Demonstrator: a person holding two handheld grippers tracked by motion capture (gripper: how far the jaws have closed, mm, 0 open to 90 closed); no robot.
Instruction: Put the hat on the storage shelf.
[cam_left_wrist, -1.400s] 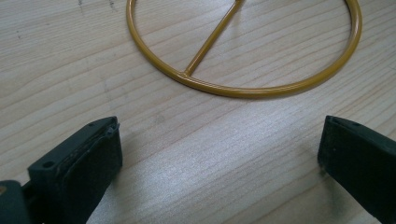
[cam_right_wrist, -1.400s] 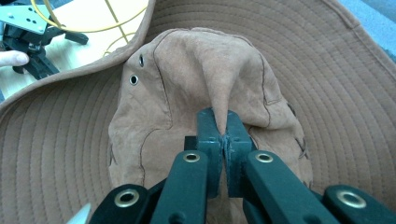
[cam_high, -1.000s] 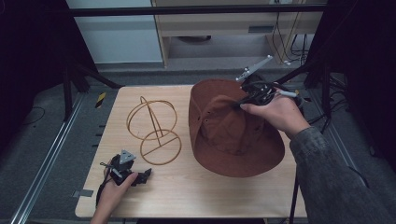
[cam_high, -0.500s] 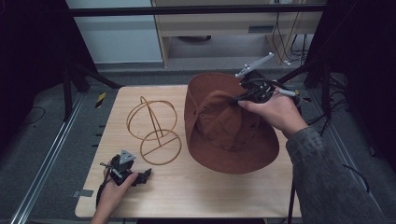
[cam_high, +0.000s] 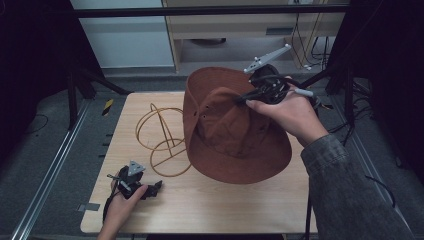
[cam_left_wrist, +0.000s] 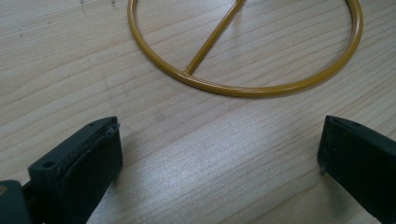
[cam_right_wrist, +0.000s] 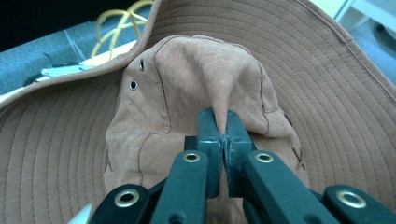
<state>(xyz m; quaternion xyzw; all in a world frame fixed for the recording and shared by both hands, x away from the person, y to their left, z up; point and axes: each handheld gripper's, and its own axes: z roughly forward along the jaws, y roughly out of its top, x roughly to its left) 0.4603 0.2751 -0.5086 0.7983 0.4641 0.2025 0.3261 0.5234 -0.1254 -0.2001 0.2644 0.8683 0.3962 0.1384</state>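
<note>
- Over the right half of the pale wooden bench (cam_high: 210, 210), the right tool (cam_high: 243, 100) has its jaws pressed together on a pinch of cloth at the crown of the brown wide-brimmed fabric hat (cam_high: 230, 135); the right gripper view shows the fold (cam_right_wrist: 223, 109) clamped between the pads.
- Tilted, the hat has its far brim lifted and its near brim low over the bench, just right of the yellow wire hat stand (cam_high: 162, 137).
- Near the front left corner, the left tool (cam_high: 157, 187) rests with jaws wide apart and nothing between them, pointing at the stand's base ring (cam_left_wrist: 243, 56).
- Judging by this, the hat is bound for the stand. Lift until the brim clears the wire dome, keep the pinch firm, carry the crown over the dome's top, then lower it centred.
- The idle tool could steady the base ring if the stand tips.
</note>
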